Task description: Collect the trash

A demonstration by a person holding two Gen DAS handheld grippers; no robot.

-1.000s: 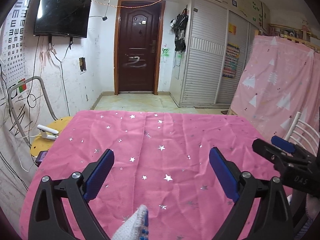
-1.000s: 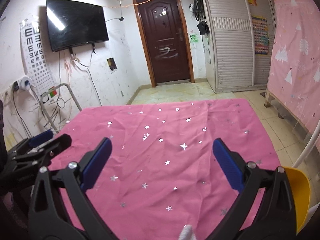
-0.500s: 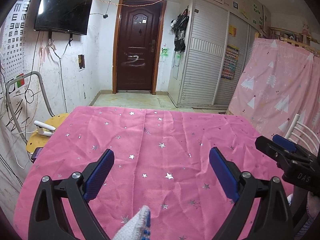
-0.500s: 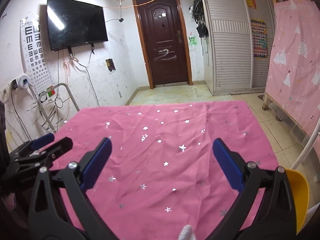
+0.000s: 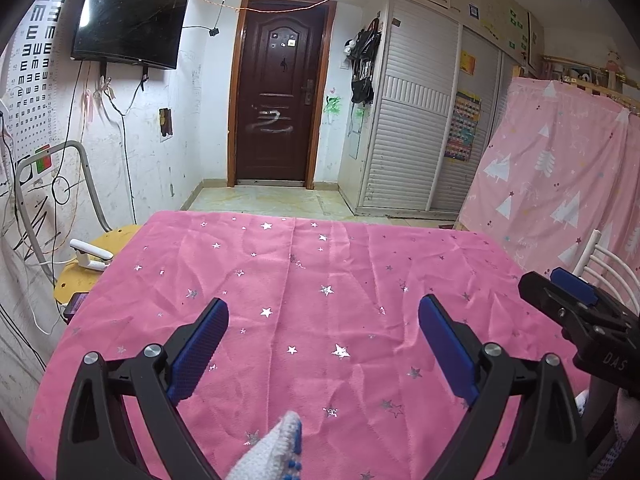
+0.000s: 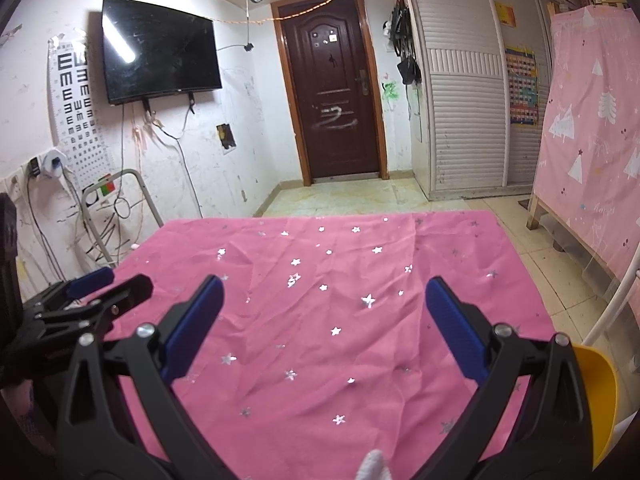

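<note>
1. The only candidate receptacle in view is a yellow plastic shell (image 6: 598, 396), seen from the right wrist camera. It has a curved, smooth rim and its hollow side faces the camera. Whether it is a bin cannot be told.
2. It sits low at the right edge of the view, just beside the near right corner of the pink star-printed cloth (image 6: 360, 264). Its left part is hidden behind the black frame of the right gripper (image 6: 324, 282).
3. The cloth lies spread flat, with light creases.
</note>
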